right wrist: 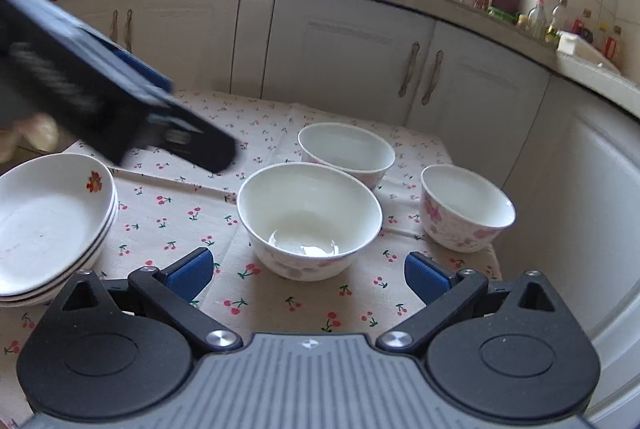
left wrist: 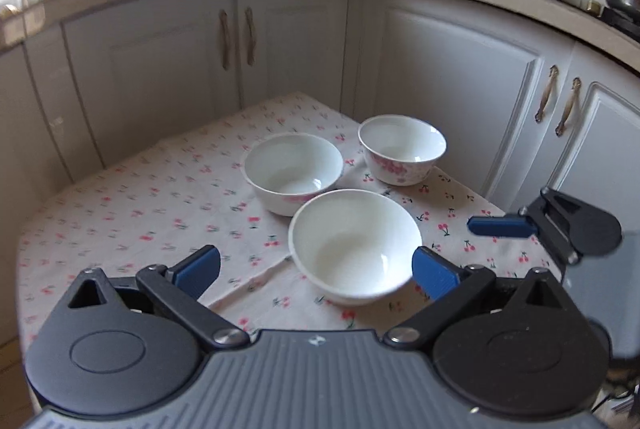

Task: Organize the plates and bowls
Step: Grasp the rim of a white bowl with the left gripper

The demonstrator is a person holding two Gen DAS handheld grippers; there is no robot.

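On the cherry-print surface [right wrist: 280,309] in front of you, three white bowls stand apart and unstacked: a large plain-looking one nearest [right wrist: 309,219], a second with pink flowers just behind it [right wrist: 346,153], and a smaller flowered bowl [right wrist: 466,207] off to your right. At your left sits a stack of shallow plates [right wrist: 52,225], apparently three, nested one in another, so the plates look done and the bowls are what is left. Your right gripper [right wrist: 308,275] hangs just short of the nearest bowl, its blue fingers [right wrist: 190,273] spread wide and holding nothing. Your left gripper [left wrist: 316,269] is likewise released and empty, its fingers either side of that same bowl [left wrist: 354,245] as its camera sees it, though whether they truly flank it or merely hover above is hard to judge through the fisheye. Nesting the bowls remains entirely ahead of you.
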